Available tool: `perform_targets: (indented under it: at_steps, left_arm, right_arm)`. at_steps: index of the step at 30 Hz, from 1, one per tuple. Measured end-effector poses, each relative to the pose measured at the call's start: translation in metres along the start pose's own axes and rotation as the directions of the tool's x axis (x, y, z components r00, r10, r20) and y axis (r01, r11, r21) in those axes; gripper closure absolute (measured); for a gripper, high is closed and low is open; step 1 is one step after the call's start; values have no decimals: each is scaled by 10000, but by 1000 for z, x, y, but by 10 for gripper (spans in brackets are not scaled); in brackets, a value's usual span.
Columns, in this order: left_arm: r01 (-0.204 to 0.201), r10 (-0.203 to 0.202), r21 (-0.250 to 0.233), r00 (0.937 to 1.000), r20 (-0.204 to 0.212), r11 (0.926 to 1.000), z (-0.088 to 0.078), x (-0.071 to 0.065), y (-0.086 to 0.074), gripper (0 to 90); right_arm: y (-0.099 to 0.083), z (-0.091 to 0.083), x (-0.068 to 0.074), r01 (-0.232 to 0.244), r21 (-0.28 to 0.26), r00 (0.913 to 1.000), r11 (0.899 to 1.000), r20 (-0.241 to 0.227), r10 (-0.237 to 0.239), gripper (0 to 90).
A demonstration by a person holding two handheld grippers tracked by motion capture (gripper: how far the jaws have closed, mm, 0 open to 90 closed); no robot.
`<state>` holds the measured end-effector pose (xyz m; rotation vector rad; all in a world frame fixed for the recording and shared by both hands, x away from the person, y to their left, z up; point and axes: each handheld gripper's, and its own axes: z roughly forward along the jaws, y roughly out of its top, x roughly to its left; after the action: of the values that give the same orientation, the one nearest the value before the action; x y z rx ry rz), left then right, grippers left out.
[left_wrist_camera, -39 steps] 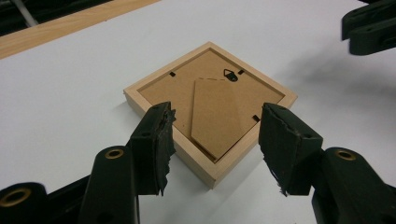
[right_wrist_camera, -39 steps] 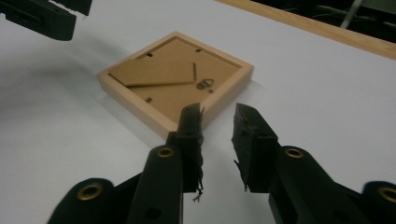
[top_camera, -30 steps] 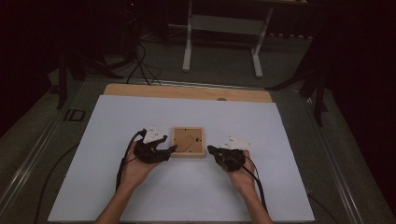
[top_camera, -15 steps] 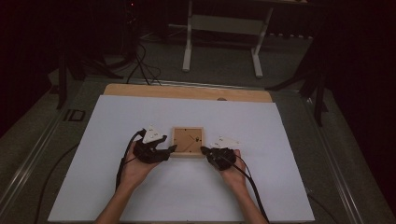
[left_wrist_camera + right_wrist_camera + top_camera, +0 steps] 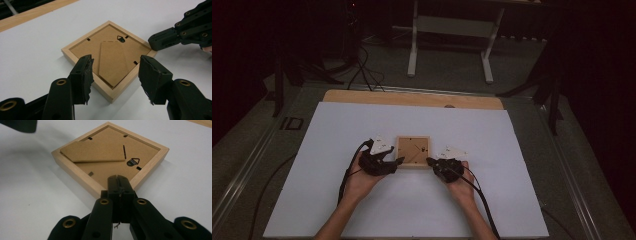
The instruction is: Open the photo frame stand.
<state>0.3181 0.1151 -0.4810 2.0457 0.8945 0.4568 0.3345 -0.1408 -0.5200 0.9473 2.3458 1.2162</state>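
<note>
Looking down from the high view, I see the wooden picture frame (image 5: 413, 151) lying face down on the white table cover (image 5: 337, 130), between my two tools. My left gripper (image 5: 398, 161) sits at its near left corner, my right gripper (image 5: 430, 161) at its near right corner.

Along the left gripper view, my jaws stand apart, straddling the frame's near corner without pressing it; the brown backing board (image 5: 112, 56) faces up.

Along the right gripper view, my jaws are pressed together, tips at the frame's corner, holding nothing; a metal hanger (image 5: 133, 161) sits just beyond.
</note>
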Motion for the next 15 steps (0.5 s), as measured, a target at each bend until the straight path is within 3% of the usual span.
perform_targets:
  at_steps: [15]
  left_arm:
    - [-126,117,841,9999,119,9964,26,-2,9,470]
  right_arm:
    - [-1,0,0,-36,-61,10000,10000,4,36,900]
